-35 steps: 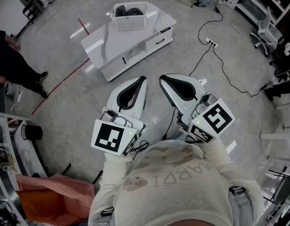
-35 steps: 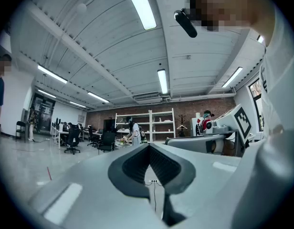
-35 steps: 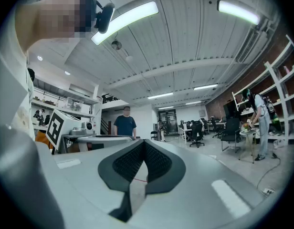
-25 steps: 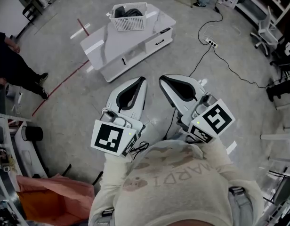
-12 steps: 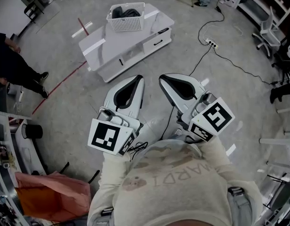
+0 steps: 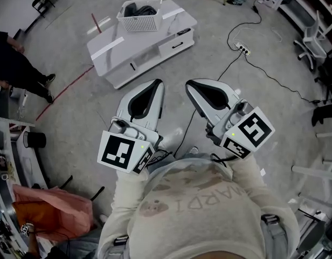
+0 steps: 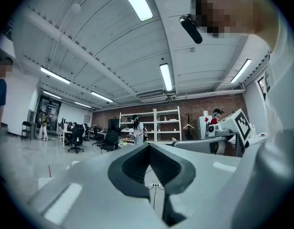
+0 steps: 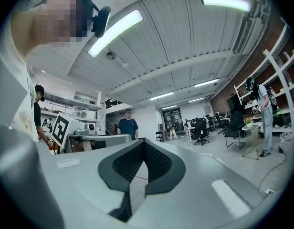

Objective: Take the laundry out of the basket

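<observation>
The head view has slid a little. The low white worktop (image 6: 168,26) and the basket (image 6: 140,24) on it now sit a bit higher and more to the left than a moment ago. The two grippers sit a bit lower. I think the person is stepping or turning, not reaching yet. The grippers have kept the same pose, side by side and close to the person's chest. So the job has not really begun, and getting near the basket looks like the first thing to do.

The left gripper (image 6: 157,83) has its fingers (image 7: 132,163) closed, with the tips touching. Nothing is between them, and you only see the room through the hole behind the tips. The right gripper (image 6: 191,84) is the same. Its fingers (image 8: 159,163) are closed tip to tip and hold nothing.

The laundry (image 6: 139,8) is a dark heap inside the white basket. The basket stands at the far end of the worktop. It is well apart from both pairs of fingers, with bare floor in between. It lies ahead of the left gripper's tips and a little to their left. The fingers will have to open before they can grab any cloth
</observation>
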Motion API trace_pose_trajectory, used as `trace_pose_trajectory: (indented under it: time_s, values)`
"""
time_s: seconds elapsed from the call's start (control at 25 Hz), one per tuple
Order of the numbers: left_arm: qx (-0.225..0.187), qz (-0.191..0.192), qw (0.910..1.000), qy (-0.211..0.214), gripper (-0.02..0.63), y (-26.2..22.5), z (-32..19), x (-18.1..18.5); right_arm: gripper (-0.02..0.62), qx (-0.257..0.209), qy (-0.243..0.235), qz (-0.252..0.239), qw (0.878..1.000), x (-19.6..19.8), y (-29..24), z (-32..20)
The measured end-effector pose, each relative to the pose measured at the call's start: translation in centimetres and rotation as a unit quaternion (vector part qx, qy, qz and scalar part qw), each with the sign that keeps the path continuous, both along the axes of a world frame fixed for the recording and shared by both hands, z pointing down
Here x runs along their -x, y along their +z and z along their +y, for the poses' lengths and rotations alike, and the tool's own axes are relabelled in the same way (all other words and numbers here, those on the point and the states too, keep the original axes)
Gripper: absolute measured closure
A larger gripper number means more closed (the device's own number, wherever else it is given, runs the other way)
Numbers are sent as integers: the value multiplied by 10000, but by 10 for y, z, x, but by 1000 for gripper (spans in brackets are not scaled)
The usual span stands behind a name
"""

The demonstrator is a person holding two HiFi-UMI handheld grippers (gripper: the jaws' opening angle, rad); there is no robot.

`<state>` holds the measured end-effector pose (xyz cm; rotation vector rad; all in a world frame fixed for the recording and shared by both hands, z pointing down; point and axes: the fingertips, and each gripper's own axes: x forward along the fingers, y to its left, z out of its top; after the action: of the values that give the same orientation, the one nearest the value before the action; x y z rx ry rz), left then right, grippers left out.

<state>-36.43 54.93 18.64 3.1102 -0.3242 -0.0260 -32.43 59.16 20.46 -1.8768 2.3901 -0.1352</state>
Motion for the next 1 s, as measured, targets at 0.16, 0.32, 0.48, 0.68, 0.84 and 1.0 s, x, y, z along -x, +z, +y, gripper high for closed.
trace_pose_trajectory:
  time_s: [0.16, 0.32, 0.48, 0.68, 0.84, 1.0]
  values:
    - [-59, -94, 9999, 73, 606, 3, 0, -24, 568, -55, 117, -46, 9999, -23, 1, 1]
    - [-23, -124, 9997, 225, 606, 7, -14, -49, 568, -41, 250, -94, 9996, -44, 5, -11]
    - [-47, -93, 9992, 381, 606, 13, -43, -79, 568, -29, 436, -12, 9990, -71, 10, -36]
    - [-67, -36, 9987, 502, 606, 10, -92, -121, 568, -47, 509, 33, 9987, -106, 6, -85]
    - [-173, -3, 9983, 557, 606, 2, -140, -151, 568, -162, 584, 26, 9982, -138, -6, -134]
    - [-214, 49, 9981, 579, 606, -1, -186, -165, 568, -217, 591, 69, 9980, -154, -11, -181]
